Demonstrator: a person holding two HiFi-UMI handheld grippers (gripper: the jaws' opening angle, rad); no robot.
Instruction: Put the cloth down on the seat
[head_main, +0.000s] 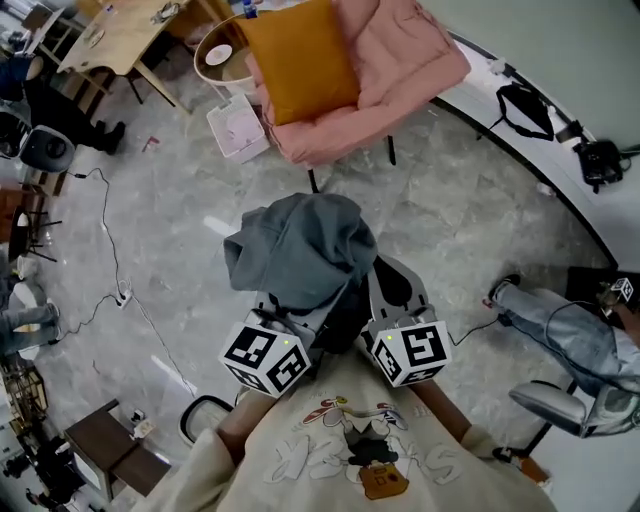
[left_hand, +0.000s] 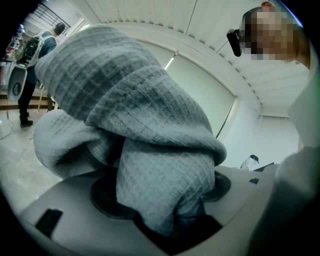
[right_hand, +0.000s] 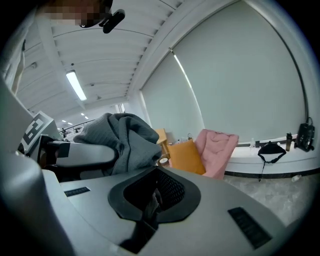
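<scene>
A grey waffle-weave cloth (head_main: 300, 250) is bunched up in front of me, held above the floor. My left gripper (head_main: 292, 322) is shut on it; in the left gripper view the cloth (left_hand: 150, 130) fills the frame and is pinched between the jaws (left_hand: 167, 202). My right gripper (head_main: 396, 288) stands just right of the bundle, its jaws shut with nothing in them (right_hand: 151, 200). The cloth (right_hand: 125, 135) shows at the left of the right gripper view. The seat is a pink armchair (head_main: 405, 60) with an orange cushion (head_main: 300, 60), farther ahead, also seen as the armchair (right_hand: 218, 150) and cushion (right_hand: 187, 157).
A white basket (head_main: 237, 125) and a round side table (head_main: 222, 55) stand left of the armchair. A cable (head_main: 110, 260) and power strip (head_main: 122, 297) lie on the marble floor. A person's legs (head_main: 560, 330) are at the right, and black bags (head_main: 525, 105) sit on the curved ledge.
</scene>
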